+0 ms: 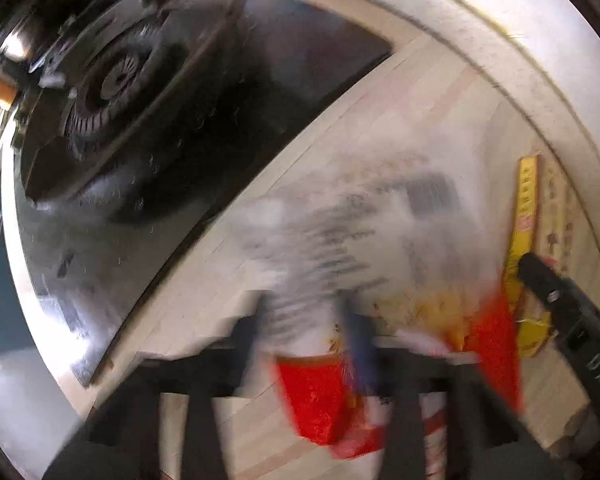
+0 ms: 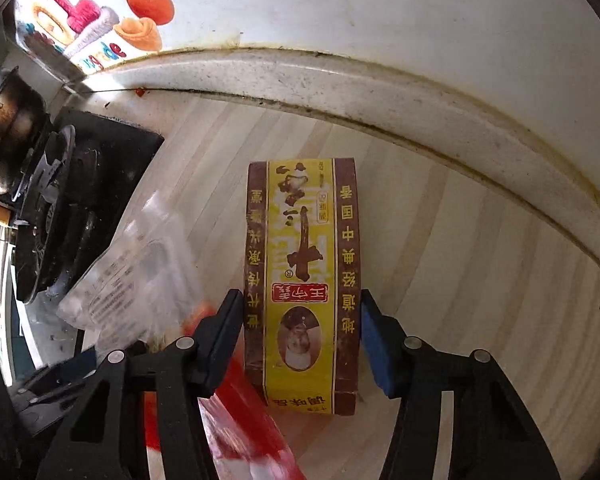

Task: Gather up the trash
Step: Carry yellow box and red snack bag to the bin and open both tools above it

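A yellow and brown spice box lies flat on the light wooden counter. My right gripper is open, one finger on each side of the box's near half; whether they touch it I cannot tell. My left gripper is shut on a crumpled clear and red plastic wrapper, blurred by motion. The wrapper also shows in the right wrist view, left of the box. The box and a right finger show at the right edge of the left wrist view.
A black gas stove lies to the left on the counter, also seen in the right wrist view. A white stained backsplash ledge runs behind the counter. A colourful sticker is on the wall. A metal pot stands far left.
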`<state>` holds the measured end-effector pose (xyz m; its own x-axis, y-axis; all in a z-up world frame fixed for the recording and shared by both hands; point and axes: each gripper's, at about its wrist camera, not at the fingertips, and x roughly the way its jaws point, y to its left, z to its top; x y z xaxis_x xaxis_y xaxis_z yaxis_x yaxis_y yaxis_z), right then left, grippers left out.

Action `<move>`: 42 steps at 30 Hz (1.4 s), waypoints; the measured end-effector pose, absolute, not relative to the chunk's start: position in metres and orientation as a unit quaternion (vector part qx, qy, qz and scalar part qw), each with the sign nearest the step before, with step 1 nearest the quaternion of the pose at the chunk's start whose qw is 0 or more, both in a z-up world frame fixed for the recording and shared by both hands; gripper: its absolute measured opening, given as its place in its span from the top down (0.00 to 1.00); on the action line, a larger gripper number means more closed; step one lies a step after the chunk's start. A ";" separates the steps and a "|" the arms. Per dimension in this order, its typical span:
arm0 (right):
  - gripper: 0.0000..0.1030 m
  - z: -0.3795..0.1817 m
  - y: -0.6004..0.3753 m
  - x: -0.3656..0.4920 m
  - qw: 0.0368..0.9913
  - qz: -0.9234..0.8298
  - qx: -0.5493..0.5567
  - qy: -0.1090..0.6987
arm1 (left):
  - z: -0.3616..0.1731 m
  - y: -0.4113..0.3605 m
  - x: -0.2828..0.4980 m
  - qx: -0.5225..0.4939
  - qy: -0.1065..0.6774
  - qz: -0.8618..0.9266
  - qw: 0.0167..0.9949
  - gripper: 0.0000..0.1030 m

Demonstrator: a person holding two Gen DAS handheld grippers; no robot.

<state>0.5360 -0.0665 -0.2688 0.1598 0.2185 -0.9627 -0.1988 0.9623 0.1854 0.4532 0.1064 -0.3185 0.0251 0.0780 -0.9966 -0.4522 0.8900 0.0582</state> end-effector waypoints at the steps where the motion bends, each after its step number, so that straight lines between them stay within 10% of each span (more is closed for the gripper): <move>1: 0.44 -0.268 -0.069 0.534 0.761 0.136 0.015 0.635 | -0.315 0.106 0.454 -0.143 0.674 0.182 0.702 0.87; 11: 0.44 -0.219 -0.097 0.508 0.785 0.138 0.058 0.601 | -0.214 0.129 0.399 -0.134 0.604 0.165 0.768 0.89; 24: 0.44 -0.172 0.053 0.337 0.729 0.299 0.040 0.614 | -0.146 0.290 0.134 -0.185 0.547 0.300 0.759 0.89; 33: 0.44 -0.243 0.274 0.148 0.615 0.435 -0.089 0.651 | -0.259 0.430 -0.076 -0.260 0.582 0.446 0.628 0.89; 42: 0.44 -0.487 0.413 0.026 0.554 0.408 -0.173 0.705 | -0.523 0.533 -0.167 -0.337 0.641 0.458 0.515 0.87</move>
